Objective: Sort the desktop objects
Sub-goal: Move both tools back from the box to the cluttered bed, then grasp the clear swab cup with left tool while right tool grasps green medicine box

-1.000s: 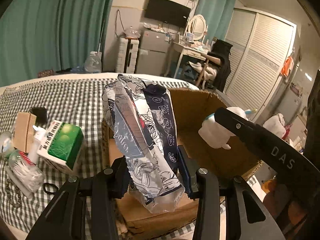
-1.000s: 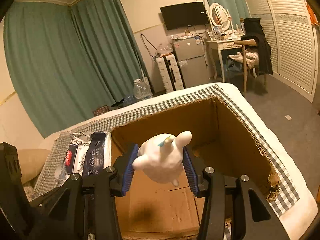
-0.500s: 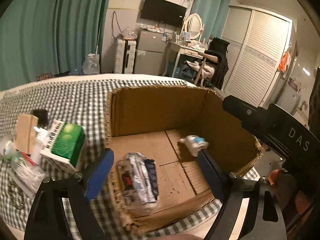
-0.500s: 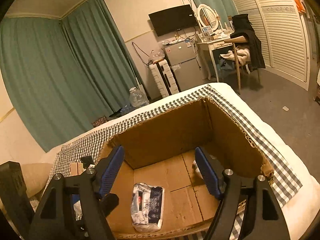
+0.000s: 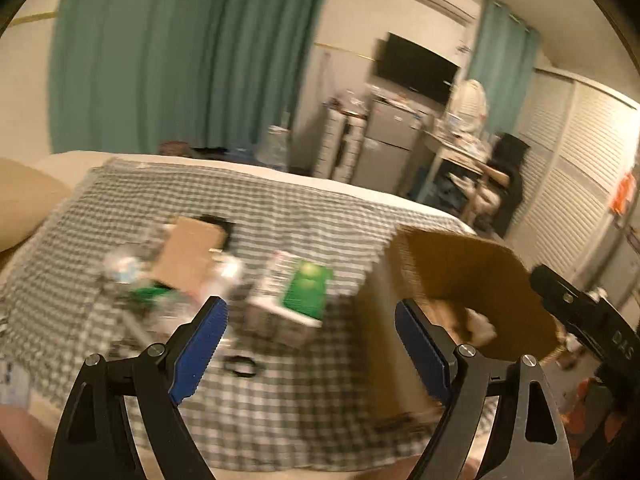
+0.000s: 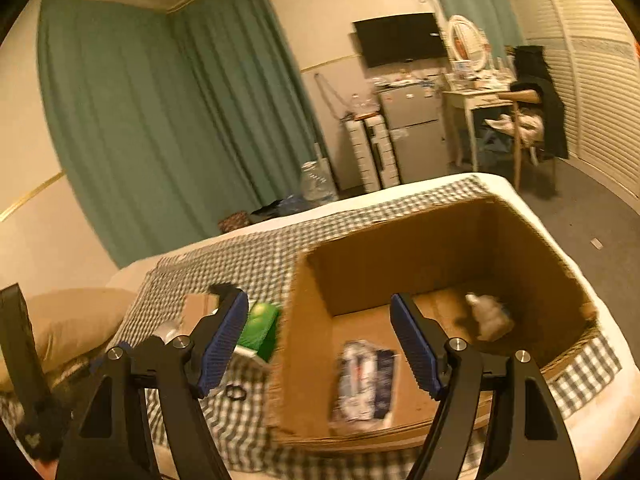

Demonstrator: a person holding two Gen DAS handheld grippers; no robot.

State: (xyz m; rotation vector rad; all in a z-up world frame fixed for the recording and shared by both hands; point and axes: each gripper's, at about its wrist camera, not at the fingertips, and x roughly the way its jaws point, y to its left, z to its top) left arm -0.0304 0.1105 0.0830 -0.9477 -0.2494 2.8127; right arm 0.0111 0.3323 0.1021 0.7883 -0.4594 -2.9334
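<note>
Far off I see green curtains point(image 6: 160, 120), a black television point(image 6: 400, 38) on the wall, a small grey fridge point(image 6: 414, 132), and a chair point(image 6: 532, 120) at right.

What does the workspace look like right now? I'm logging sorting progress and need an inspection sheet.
Surface: checked cloth over a bed.
Job's things: cardboard box, open-topped, holds a patterned packet lying flat and a white figurine, apart from each other.
Clutter: green-and-white carton, brown card piece, small black ring and blurred small items lie on the cloth outside the box.
Grippers: left gripper and right gripper both have open jaws, nothing between them.
Cables: one hangs on the far wall.
Surroundings: green curtains, wall television, small fridge.
</note>
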